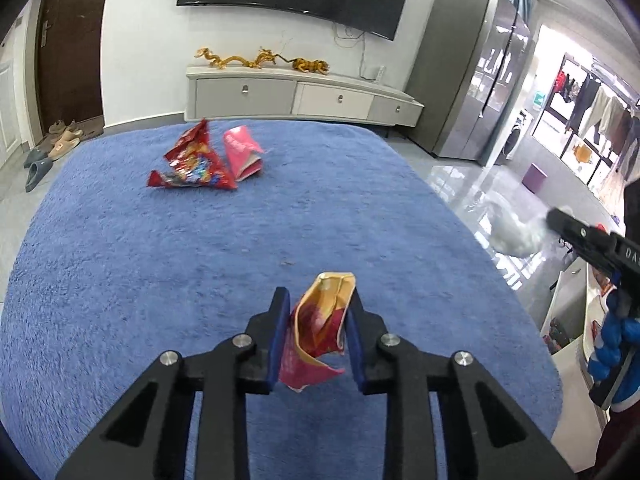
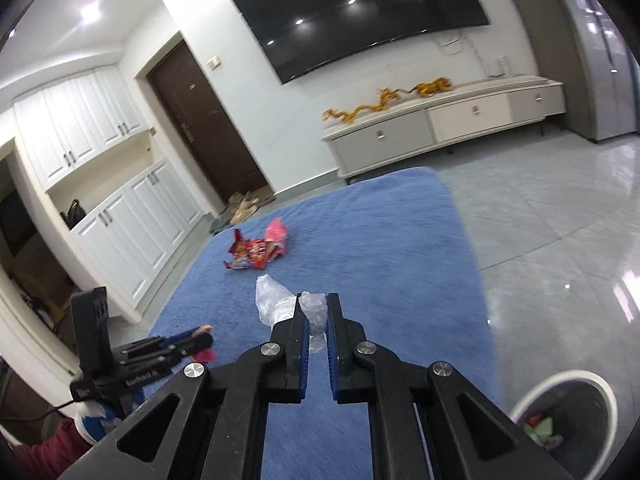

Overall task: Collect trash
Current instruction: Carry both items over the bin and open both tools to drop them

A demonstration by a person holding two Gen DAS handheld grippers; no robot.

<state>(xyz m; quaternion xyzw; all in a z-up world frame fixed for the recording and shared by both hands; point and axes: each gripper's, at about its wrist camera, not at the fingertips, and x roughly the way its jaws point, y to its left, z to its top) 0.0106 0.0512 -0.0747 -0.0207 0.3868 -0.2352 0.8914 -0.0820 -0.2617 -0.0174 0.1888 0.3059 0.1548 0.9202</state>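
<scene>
Over the blue rug (image 1: 200, 260): left gripper (image 1: 318, 312), jaws narrowed onto a crumpled red-and-yellow wrapper (image 1: 320, 328); right gripper (image 2: 318, 312), jaws pinched on clear crinkled plastic (image 2: 316, 312). Farther along the rug, a red snack bag (image 1: 192, 164) touching a pink packet (image 1: 242, 150). Bin (image 2: 560, 384) at lower right.

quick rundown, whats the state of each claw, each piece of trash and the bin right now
left claw: shut on the red and yellow wrapper, lifted off the blue rug
right claw: shut on the clear plastic wrap, held above the rug
red snack bag: crumpled, lying on the rug
pink packet: crumpled, lying on the rug against the red snack bag
trash bin: open, some trash already inside
</scene>
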